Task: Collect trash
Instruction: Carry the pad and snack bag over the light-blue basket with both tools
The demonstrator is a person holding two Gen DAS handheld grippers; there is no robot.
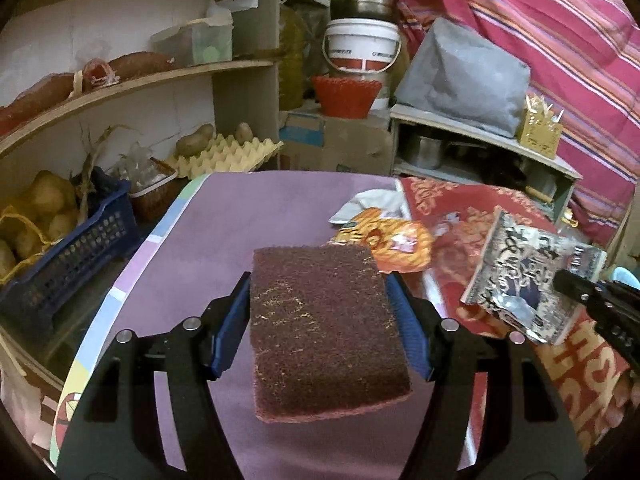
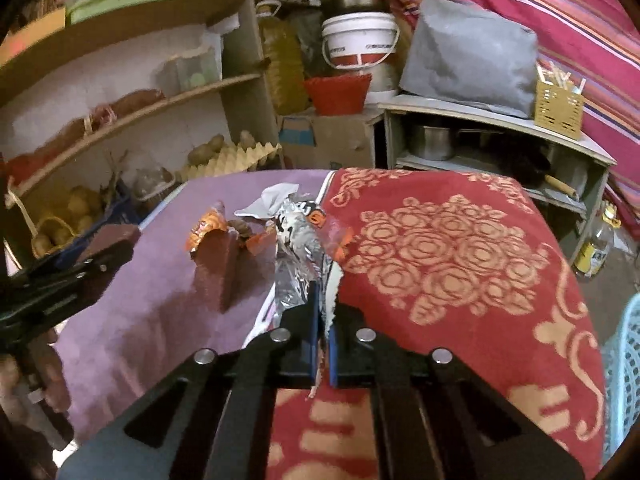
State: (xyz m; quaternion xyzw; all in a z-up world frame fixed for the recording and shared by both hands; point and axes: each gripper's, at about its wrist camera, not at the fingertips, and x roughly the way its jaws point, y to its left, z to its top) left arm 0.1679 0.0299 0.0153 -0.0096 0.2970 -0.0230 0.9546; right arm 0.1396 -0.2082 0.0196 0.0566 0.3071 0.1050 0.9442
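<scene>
Left hand-held gripper [image 1: 320, 304]: I see its blue pads pressed against both sides of a dark maroon scouring pad [image 1: 324, 332], which it carries clear above the purple surface [image 1: 188, 264].
Right hand-held gripper [image 2: 323, 320]: pressed together, pinching the edge of a foil snack wrapper [image 2: 294, 256]; I see the wrapper standing up from the pads, silver inside showing in the right wrist view.
Wrapper print: in the left wrist view the wrapper [image 1: 528, 276] shows a dark printed face with pale script, too warped for me to read.
Other trash: an orange snack packet [image 1: 384, 244] and a crumpled white paper [image 1: 372, 200] lie on the surface beyond the scouring pad, near the edge of the red patterned cloth [image 2: 460, 248].
Cloth lettering: large pale characters on the red cloth, cut off by the view; unreadable.
Background labels: the white bucket [image 1: 362, 46] has a red band with small print I cannot make out.
Shelf: potatoes rest on an egg tray [image 1: 228, 152].
</scene>
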